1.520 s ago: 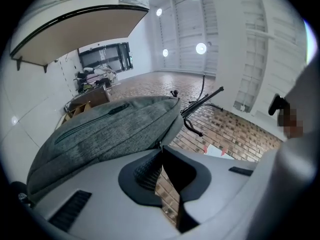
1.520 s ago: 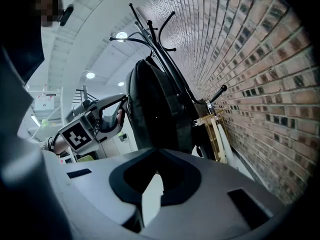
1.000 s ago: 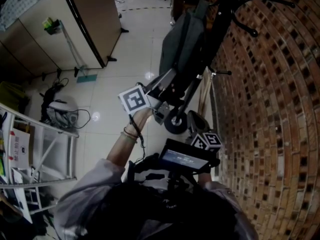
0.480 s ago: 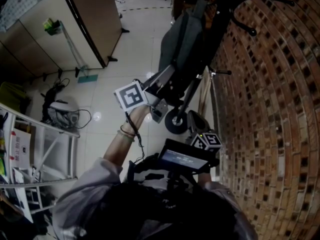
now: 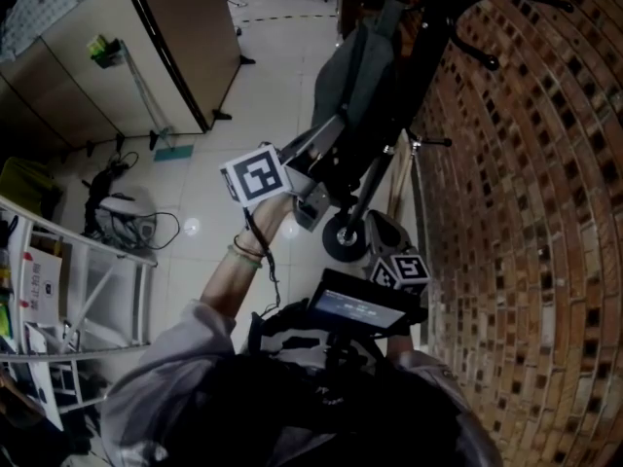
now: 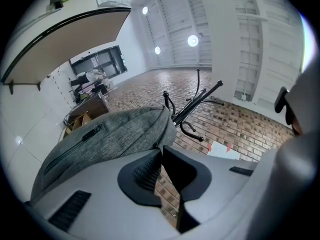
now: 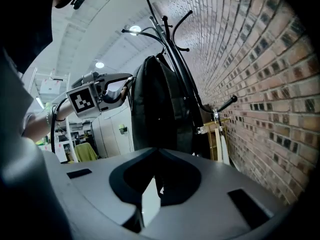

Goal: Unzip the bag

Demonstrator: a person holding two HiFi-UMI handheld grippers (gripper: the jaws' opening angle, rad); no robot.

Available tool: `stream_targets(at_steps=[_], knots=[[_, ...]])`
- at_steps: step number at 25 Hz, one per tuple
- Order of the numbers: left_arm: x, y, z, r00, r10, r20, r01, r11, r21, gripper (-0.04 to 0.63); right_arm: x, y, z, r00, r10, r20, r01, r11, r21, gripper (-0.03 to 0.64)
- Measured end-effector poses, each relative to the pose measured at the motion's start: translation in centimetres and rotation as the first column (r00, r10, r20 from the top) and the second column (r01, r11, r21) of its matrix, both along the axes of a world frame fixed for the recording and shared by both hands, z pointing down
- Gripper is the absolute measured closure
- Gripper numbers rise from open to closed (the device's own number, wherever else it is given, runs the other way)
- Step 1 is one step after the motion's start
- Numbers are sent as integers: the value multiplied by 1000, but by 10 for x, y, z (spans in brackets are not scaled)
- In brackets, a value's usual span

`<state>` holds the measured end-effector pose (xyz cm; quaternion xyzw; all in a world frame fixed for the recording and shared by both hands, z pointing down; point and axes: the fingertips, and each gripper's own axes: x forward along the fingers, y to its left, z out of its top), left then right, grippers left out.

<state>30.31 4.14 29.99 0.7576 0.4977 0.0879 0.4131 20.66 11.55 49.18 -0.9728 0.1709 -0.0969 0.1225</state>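
I count one brick wall down the right side, one pale tiled floor, one black coat stand, one grey bag and two grippers.

The bag hangs from the top of the coat stand, against its pole, just beside the wall and well clear of the floor.

My left gripper is raised to the bag's left edge. In the head view its jaws are too small to read, though one marker cube faces me plainly. The left gripper view settles it: the left gripper has its two jaws closed, tips meeting right on the edge of the bag. Whether they pinch fabric or a zip pull I cannot tell. That same view shows one long zip across the bag's grey face, which neither other view shows.

My right gripper sits low, near the foot of the coat stand and apart from the bag. In its own view the right gripper has its jaws together with nothing between them. This view alone shows the bag side-on as a dark shape, with the left gripper touching its near edge.
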Motion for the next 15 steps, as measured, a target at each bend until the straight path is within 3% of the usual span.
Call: stream_targets(at_steps=[15], knots=[[11,0,-21,999,-39,-11,39,999,33,563,27,-1,-36,995,-53,-81,48,997,-56,624]])
